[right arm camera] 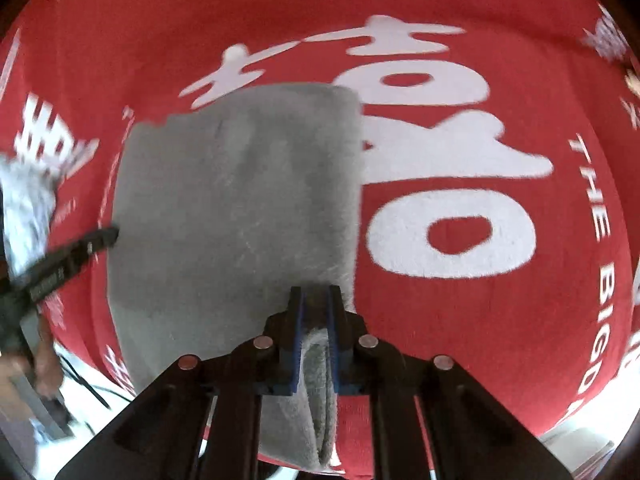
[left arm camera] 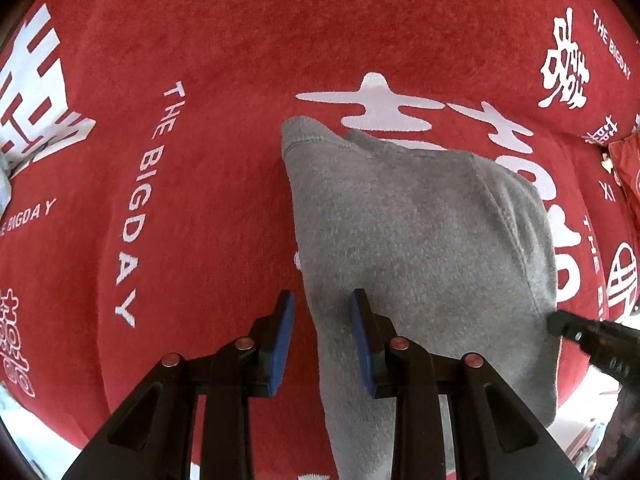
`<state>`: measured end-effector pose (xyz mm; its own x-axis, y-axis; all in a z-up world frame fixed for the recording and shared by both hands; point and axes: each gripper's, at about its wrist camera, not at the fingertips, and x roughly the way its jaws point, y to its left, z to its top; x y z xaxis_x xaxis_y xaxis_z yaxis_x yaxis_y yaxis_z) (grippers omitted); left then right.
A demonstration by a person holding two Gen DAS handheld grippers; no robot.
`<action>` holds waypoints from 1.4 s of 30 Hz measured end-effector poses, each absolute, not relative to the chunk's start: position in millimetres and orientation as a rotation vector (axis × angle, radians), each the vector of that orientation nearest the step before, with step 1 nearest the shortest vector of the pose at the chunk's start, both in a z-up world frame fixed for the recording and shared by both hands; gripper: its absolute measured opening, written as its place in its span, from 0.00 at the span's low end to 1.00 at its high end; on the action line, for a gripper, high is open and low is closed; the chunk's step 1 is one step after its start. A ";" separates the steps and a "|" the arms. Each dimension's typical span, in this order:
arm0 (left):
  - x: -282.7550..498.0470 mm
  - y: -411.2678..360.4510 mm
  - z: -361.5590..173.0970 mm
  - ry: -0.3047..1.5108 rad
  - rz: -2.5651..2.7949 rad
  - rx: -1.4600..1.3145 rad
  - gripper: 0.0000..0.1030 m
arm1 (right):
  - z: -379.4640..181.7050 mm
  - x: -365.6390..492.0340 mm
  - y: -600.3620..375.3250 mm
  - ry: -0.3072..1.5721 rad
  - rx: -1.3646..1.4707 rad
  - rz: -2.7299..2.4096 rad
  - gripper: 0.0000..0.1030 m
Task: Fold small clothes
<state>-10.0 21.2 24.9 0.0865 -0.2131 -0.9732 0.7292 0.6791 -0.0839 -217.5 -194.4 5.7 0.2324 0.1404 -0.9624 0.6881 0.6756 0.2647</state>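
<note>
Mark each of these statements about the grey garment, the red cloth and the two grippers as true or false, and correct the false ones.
1. The right gripper is clamped on the grey garment. True.
2. The left gripper is shut tight on the garment. False: its pads stand apart, one over the garment's edge, one over the red cloth.
3. The garment is blue. False: it is grey.
4. The cloth carries white lettering. True.
5. The garment lies on bare wood. False: it lies on the red cloth.
</note>
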 end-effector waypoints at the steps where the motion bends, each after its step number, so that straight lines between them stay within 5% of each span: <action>1: -9.8 22.7 26.2 1.314 -0.740 0.486 0.30 | 8.0 -220.0 -198.7 1.327 0.766 -0.483 0.11; 23: -38.6 58.8 72.5 1.445 -0.669 0.544 0.31 | 64.0 -243.4 -181.3 1.381 0.868 -0.457 0.13; 24: -39.0 59.7 74.9 1.447 -0.666 0.547 0.40 | 67.7 -240.9 -179.0 1.378 0.868 -0.453 0.13; 25: -39.2 61.1 78.7 1.445 -0.659 0.545 0.70 | 69.7 -238.3 -178.0 1.376 0.870 -0.449 0.15; 27: -39.2 63.7 86.7 1.412 -0.639 0.540 0.92 | 73.7 -235.5 -176.3 1.376 0.873 -0.451 0.26; 32: -36.8 64.9 102.1 1.397 -0.639 0.537 0.93 | 86.3 -226.5 -171.1 1.377 0.840 -0.454 0.62; 34: -35.5 65.0 105.2 1.402 -0.632 0.530 0.93 | 90.8 -221.3 -168.3 1.385 0.800 -0.459 0.83; 38: -34.8 64.8 111.1 1.394 -0.625 0.528 0.93 | 95.9 -213.5 -162.5 1.406 0.741 -0.459 0.90; 39: -35.8 65.0 112.4 1.392 -0.622 0.529 0.93 | 96.3 -212.2 -161.2 1.412 0.731 -0.461 0.99; 42: -37.4 64.3 116.0 1.381 -0.612 0.548 0.93 | 98.4 -209.8 -158.7 1.407 0.721 -0.470 1.00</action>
